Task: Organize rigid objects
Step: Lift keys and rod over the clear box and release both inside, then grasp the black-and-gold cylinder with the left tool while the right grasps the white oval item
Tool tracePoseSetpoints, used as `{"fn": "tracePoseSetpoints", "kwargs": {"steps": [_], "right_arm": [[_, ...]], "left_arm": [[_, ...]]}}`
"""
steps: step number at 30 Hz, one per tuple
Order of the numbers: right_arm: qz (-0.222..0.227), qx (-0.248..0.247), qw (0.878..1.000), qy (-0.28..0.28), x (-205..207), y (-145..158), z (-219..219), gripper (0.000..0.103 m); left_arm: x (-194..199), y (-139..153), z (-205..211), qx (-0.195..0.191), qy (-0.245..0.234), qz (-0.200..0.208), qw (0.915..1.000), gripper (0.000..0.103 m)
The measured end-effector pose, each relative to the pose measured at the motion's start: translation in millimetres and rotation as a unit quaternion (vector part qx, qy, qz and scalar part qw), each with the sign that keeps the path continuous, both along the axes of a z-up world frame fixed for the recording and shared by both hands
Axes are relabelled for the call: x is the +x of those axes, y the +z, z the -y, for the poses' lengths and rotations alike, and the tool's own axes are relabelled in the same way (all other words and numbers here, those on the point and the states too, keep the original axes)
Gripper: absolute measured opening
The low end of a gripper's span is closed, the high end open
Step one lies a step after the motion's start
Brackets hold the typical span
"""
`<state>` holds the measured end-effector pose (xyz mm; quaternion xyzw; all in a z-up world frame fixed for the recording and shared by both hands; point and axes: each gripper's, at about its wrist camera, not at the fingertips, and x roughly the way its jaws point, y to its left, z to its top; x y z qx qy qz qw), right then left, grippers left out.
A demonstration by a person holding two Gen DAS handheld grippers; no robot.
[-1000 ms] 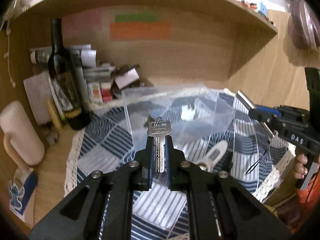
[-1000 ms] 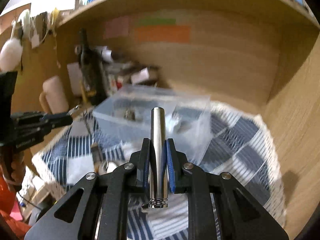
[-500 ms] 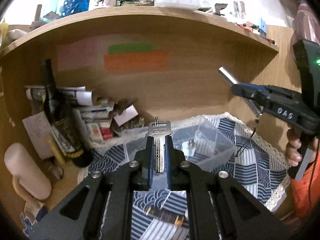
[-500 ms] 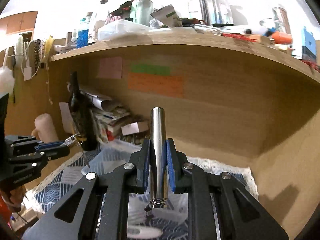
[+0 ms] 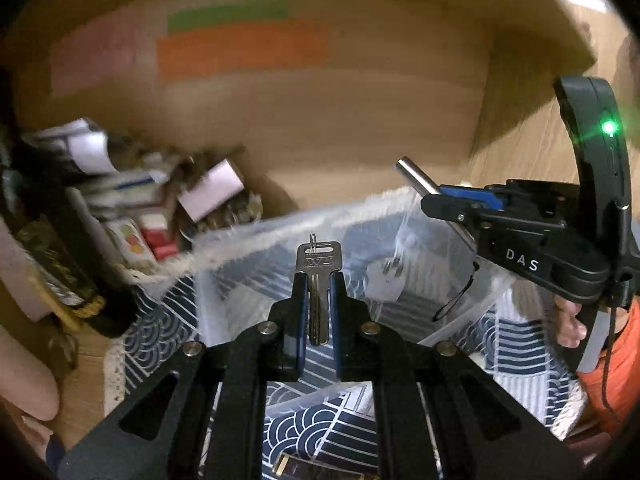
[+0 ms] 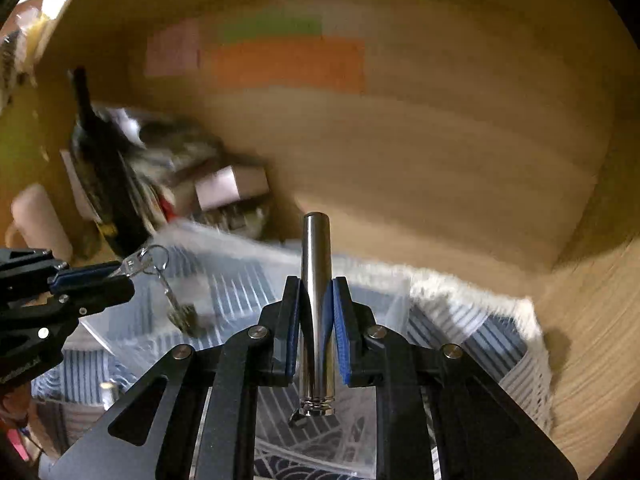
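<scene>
Left wrist view: your left gripper (image 5: 319,284) pinches a silver key (image 5: 318,276); your right gripper (image 6: 316,284) clamps a metal cylinder (image 6: 316,300), both above the clear plastic bin (image 5: 224,280).

Ahead of the claws stands a light wooden back wall (image 6: 420,140) bearing pink, green and orange paper notes (image 5: 240,50). A wooden shelf board (image 5: 500,12) curves overhead. Below lies a blue-and-white patterned tablecloth (image 5: 160,332).
</scene>
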<state>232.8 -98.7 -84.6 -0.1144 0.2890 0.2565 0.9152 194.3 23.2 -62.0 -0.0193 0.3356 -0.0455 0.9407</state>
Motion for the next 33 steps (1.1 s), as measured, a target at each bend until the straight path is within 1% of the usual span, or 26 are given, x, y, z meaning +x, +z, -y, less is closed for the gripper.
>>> {"fn": "tracePoseSetpoints", "kwargs": {"steps": [2,4,10,14,19,20,21,23,25,26,27,28,29,30,31,32,33], "right_arm": [[-0.022,-0.014,1.0,-0.006,5.3,-12.6,-0.5,0.014],[-0.034,-0.028,0.999,-0.008,6.9,-21.6,0.1,0.014],[-0.06,-0.058,0.996,-0.013,13.1,-36.9,-2.5,0.014],[-0.065,-0.067,0.995,-0.018,15.5,-41.9,-3.6,0.014],[-0.064,-0.062,0.996,-0.019,11.4,-35.5,-0.3,0.015],[-0.063,-0.059,0.996,-0.018,9.3,-32.9,1.2,0.017],[-0.061,-0.055,0.996,-0.018,6.8,-29.8,2.7,0.018],[-0.05,-0.043,0.998,-0.017,-1.6,-20.7,6.5,0.031],[-0.035,-0.032,0.999,-0.016,-12.3,-10.5,9.5,0.04],[-0.028,-0.029,0.999,-0.014,-17.2,-5.9,10.2,0.043],[-0.021,-0.026,0.999,-0.012,-22.7,-1.2,9.8,0.044],[-0.013,-0.022,1.0,-0.009,-28.3,3.9,8.5,0.047],[-0.004,-0.017,1.0,-0.006,-35.1,9.3,8.3,0.053],[0.004,-0.014,1.0,-0.005,-40.1,13.1,7.8,0.056],[0.013,-0.009,1.0,-0.004,-47.0,17.3,8.1,0.062],[0.021,-0.004,1.0,-0.001,-54.4,21.3,8.3,0.066],[0.026,-0.002,1.0,0.001,-58.5,22.9,8.1,0.067]], "left_arm": [[10.7,-14.0,2.9,-0.001,-0.006,-0.022,0.9997,0.009],[18.2,-24.8,5.0,-0.002,-0.01,-0.04,0.9992,0.009],[30.6,-41.6,12.7,0.002,-0.018,-0.066,0.9977,0.009],[34.3,-46.6,14.3,0.001,-0.022,-0.079,0.9966,0.009],[28.5,-41.6,14.8,0.0,-0.023,-0.08,0.9965,0.011],[25.4,-39.6,15.4,0.001,-0.024,-0.079,0.9966,0.012],[23.2,-37.3,15.7,0.002,-0.024,-0.077,0.9967,0.014],[15.0,-30.7,15.4,0.002,-0.023,-0.069,0.9974,0.02],[6.5,-22.7,14.2,0.002,-0.022,-0.059,0.998,0.036],[-0.2,-17.0,13.3,0.004,-0.019,-0.05,0.9986,0.04],[-5.6,-12.2,12.1,0.007,-0.017,-0.041,0.999,0.049],[-13.9,-5.7,10.0,0.012,-0.01,-0.029,0.9994,0.057],[-20.9,-0.5,7.9,0.015,-0.005,-0.019,0.9997,0.061],[-25.6,3.1,5.8,0.016,-0.003,-0.013,0.9998,0.069],[-34.7,8.5,2.1,0.015,0.0,-0.003,0.9999,0.077],[-40.0,11.3,-1.0,0.014,0.002,0.002,0.9999,0.081],[-45.3,14.4,-4.0,0.014,0.005,0.007,0.9999,0.088]]}}
